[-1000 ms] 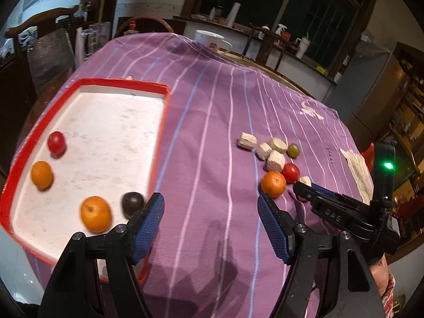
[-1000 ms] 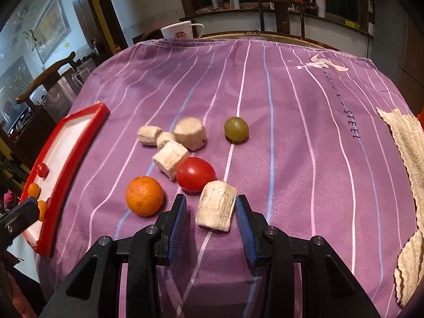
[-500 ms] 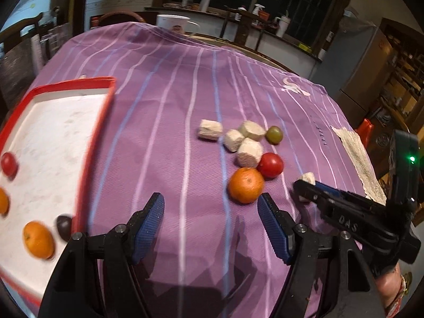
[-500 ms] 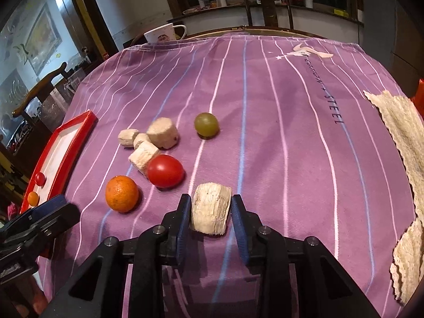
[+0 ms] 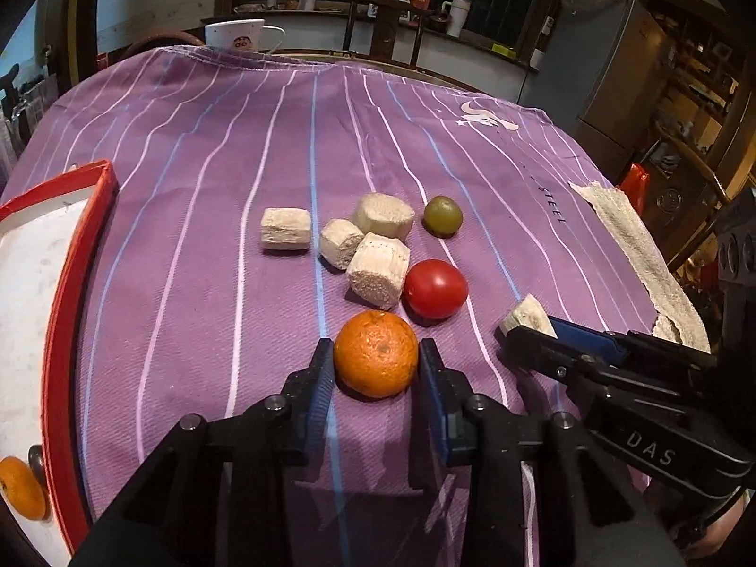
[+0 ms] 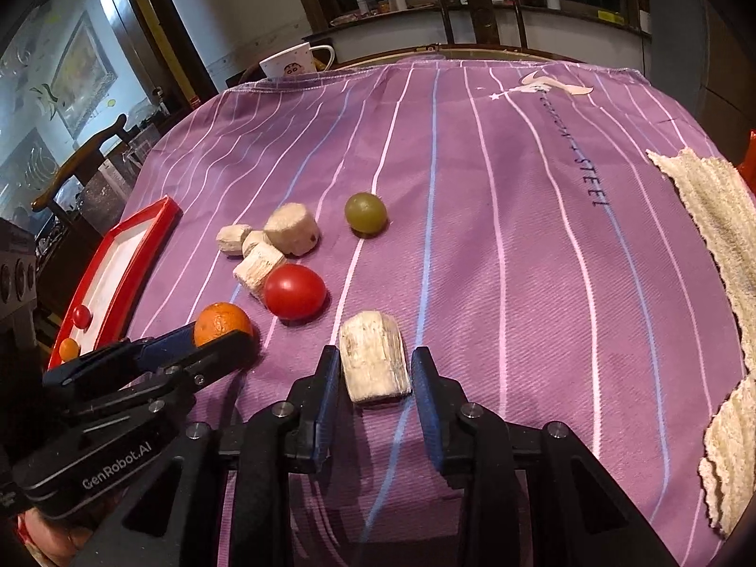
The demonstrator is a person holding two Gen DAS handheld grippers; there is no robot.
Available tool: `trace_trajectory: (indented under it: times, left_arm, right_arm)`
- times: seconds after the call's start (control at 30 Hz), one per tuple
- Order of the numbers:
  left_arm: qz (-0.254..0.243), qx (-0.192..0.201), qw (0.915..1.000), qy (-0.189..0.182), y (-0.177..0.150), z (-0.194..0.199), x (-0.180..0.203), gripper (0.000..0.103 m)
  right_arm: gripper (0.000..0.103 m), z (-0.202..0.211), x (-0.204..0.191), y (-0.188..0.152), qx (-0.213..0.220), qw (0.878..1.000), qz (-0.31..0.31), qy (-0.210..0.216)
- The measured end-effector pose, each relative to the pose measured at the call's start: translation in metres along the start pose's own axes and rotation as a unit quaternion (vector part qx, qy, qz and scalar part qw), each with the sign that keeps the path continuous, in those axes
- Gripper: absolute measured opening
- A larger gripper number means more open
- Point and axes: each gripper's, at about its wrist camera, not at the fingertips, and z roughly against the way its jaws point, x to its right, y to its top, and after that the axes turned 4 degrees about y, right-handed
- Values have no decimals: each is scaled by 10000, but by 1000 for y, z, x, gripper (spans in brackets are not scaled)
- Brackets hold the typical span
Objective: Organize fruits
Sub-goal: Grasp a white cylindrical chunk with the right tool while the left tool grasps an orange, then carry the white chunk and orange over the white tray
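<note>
The left gripper (image 5: 375, 368) clasps the orange (image 5: 375, 353). At its 3 o'clock, the right gripper (image 6: 375, 373) brackets a pale chunk (image 6: 373, 363), contact unclear. The red tray (image 5: 71, 264) is cut off at 9 o'clock.

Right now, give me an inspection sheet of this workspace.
Surface: purple striped tablecloth.
Job's things: round orange tangerine, red tomato, green grape; red-rimmed white tray holding fruit.
Clutter: four pale cut chunks, a fifth pale chunk, beige knitted cloth.
Tongs: left tongs bracket the tangerine; right tongs bracket the fifth chunk; contact unclear.
Cables: nothing seen.
Surroundings: white mug, wooden chairs, counter.
</note>
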Motion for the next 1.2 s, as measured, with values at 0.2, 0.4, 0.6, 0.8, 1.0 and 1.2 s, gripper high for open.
trace_trajectory:
  times: [0.2, 0.4, 0.6, 0.8, 1.0, 1.2]
  left_arm:
    - [404, 172, 9990, -20, -6, 21, -18, 34]
    - [648, 394, 9970, 140, -15, 51, -36, 34]
    - [1039, 611, 9925, 222, -21, 78, -70, 34]
    - [1534, 789, 9845, 310, -35, 100, -114, 34]
    - [1908, 952, 9765, 296, -49, 119, -147, 34]
    - [1951, 986, 9756, 225, -51, 120, -150, 34]
  right_arm:
    - [32, 0, -5, -2, 40, 9999, 133, -38]
    - [31, 6, -7, -1, 139, 9998, 79, 122]
    - [29, 23, -31, 0, 369, 9983, 367, 268]
    - [22, 23, -57, 0, 410, 9969, 611, 288]
    - [25, 31, -29, 14, 566, 9970, -56, 526]
    - [31, 24, -7, 16, 381, 9978, -287, 450]
